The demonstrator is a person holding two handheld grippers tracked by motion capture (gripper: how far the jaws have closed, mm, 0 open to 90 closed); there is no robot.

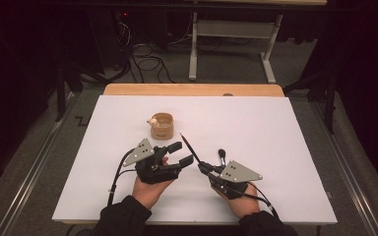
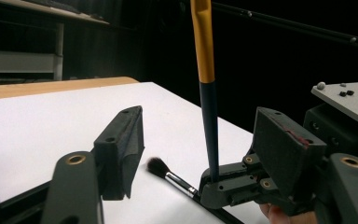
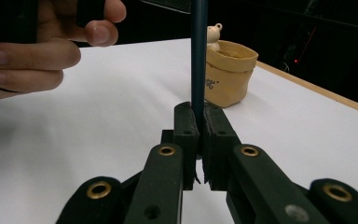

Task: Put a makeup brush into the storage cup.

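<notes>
Clamped in my right gripper (image 1: 202,166) is a long brush handle (image 2: 208,116), dark blue low down and yellow-gold higher up; the jaws press its lower end from both sides and it stands up steeply. My left gripper (image 1: 181,153) sits just beside it, jaws spread wide and holding nothing. Between the two grippers a small dark-bristled brush (image 2: 168,175) lies on the white table (image 1: 275,147). Farther back stands a tan pot (image 3: 229,72) with a little bear figure (image 3: 213,33) on its rim; the dark lettering on its side is too small for me to read.
</notes>
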